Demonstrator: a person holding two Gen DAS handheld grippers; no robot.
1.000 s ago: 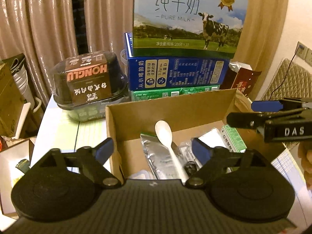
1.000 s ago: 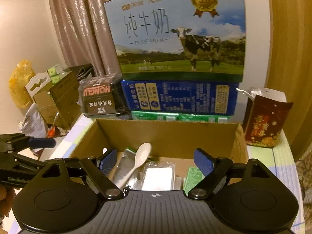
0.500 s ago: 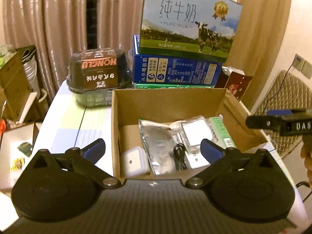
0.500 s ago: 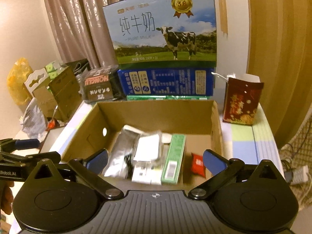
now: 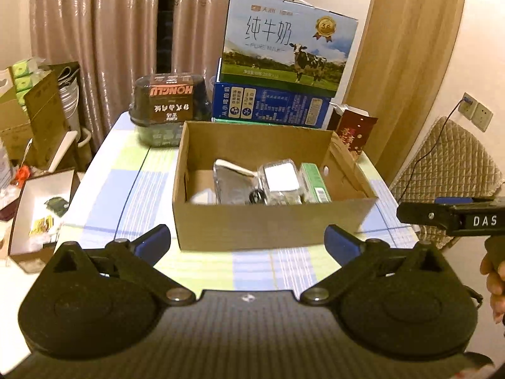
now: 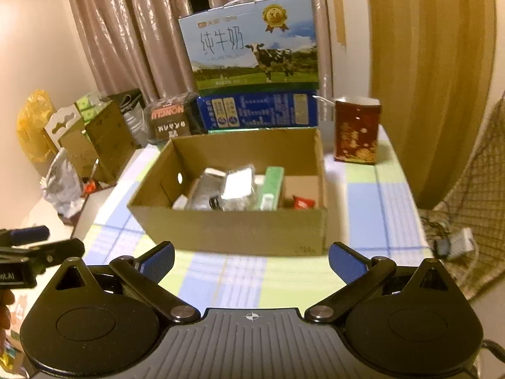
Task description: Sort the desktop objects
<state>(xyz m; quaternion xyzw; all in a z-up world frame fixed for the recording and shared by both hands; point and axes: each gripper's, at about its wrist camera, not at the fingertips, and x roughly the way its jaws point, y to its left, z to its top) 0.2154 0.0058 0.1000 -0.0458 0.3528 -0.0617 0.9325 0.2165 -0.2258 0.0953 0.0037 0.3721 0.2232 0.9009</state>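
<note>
**Both grippers empty, the box loaded**

From the left wrist view, we hold the left gripper (image 5: pixel 247 241) with its jaws spread wide and nothing between them, over the checked tablecloth (image 5: pixel 126 189) just near of the cardboard box (image 5: pixel 274 224). The sorted things lie inside the box: a crinkled silver foil pouch (image 5: pixel 230 183), a white plastic spoon (image 5: pixel 235 167) resting on it, a clear-wrapped white packet (image 5: pixel 281 180) and a slim green carton (image 5: pixel 315 183). The right gripper (image 5: pixel 448 216) shows at the right edge.

From the right wrist view, our right gripper (image 6: pixel 251 260) is likewise wide and empty, near of the same box, where a small red sachet (image 6: pixel 303 202) sits in the right corner. No loose item shows on the bare cloth, so we judge the sorting nearly or fully done. Any next move calls first for finding a stray object. A glossy red paper bag (image 6: pixel 356 135) stands upright at the far right.
</note>
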